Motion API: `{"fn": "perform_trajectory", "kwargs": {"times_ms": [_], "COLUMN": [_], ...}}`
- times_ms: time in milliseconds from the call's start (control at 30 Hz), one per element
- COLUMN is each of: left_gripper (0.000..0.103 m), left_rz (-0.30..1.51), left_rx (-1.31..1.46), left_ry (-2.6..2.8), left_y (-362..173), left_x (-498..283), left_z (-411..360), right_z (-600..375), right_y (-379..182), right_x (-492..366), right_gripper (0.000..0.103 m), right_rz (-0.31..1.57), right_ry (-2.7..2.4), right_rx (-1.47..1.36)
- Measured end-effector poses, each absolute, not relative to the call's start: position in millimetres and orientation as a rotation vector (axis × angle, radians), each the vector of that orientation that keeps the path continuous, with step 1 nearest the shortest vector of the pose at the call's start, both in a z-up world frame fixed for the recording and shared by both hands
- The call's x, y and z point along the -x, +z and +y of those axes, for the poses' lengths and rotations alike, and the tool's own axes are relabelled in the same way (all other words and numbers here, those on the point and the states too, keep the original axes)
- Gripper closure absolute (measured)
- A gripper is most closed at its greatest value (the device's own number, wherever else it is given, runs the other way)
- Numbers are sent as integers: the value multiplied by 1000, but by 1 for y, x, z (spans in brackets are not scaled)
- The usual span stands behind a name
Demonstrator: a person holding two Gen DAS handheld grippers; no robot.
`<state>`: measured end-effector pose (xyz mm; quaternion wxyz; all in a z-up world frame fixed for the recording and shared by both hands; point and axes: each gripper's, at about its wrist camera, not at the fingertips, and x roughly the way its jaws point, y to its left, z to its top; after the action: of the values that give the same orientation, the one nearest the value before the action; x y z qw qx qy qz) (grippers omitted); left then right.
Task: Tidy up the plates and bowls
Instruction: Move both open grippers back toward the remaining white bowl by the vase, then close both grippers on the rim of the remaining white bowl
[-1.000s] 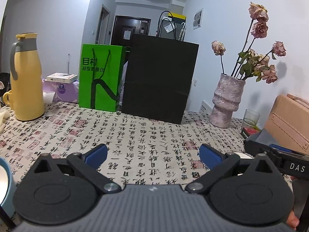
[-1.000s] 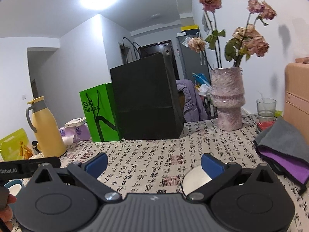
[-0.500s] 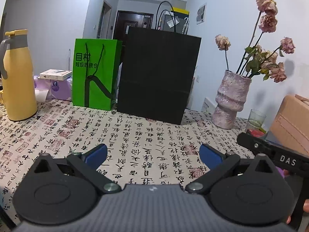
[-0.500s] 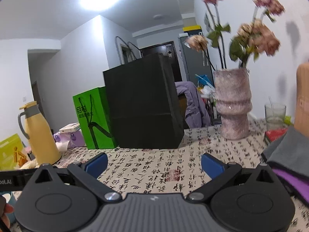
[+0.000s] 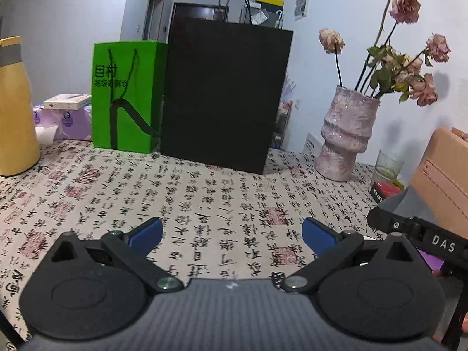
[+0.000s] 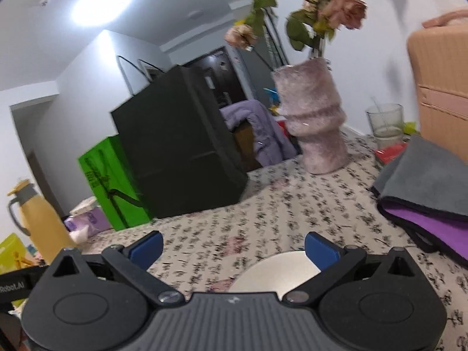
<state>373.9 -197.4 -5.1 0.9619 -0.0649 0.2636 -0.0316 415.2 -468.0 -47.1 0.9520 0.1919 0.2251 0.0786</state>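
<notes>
A white plate lies on the calligraphy-print tablecloth just below my right gripper, partly hidden by its right finger. The right gripper is open and empty. My left gripper is open and empty above the tablecloth. No plate or bowl shows clearly in the left wrist view. The right gripper's body shows at the right edge of the left wrist view.
A black paper bag and a green bag stand at the back. A pink vase with dried roses, a glass, a tan case and grey-purple cloths are at the right. A yellow jug stands at the left.
Both grippers moved forward and rightward over the table. The right view tilted down and blurred, and the white plate came back into sight. Both stayed open.
</notes>
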Motion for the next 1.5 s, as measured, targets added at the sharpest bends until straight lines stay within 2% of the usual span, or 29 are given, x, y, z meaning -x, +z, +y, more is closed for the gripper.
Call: {"fn": "perform_trajectory", "kwargs": {"times_ms": [300,733,1067,1133,1367,1500], "left_gripper": [0,0,1,2,16,18], "left_rz": [650,793,838,846,858,855], "left_rx": [125,140,141,160,195,195], "left_ry": [-102,-96,-94,-101,-142,-150], "left_y": [-15,-43,-64,-69,-79,-80], "left_x": [-402,-434,-441,-441,-442,-442], "left_z": [-230,-270,-289,-289,-293,-294], "right_z": [-496,-516,-511,-508,-502,-499], "right_y": [-53,-72,-85,-87,-91,-94], "right_x": [-420,-428,-440,-441,-444,-446], "right_gripper": [3,17,43,45,57,66], "right_rz": [587,717,798,810,833,846], "right_ry": [-9,-82,-65,-55,-52,-42], "right_rx": [-414,-432,-395,-383,-360,-348]}}
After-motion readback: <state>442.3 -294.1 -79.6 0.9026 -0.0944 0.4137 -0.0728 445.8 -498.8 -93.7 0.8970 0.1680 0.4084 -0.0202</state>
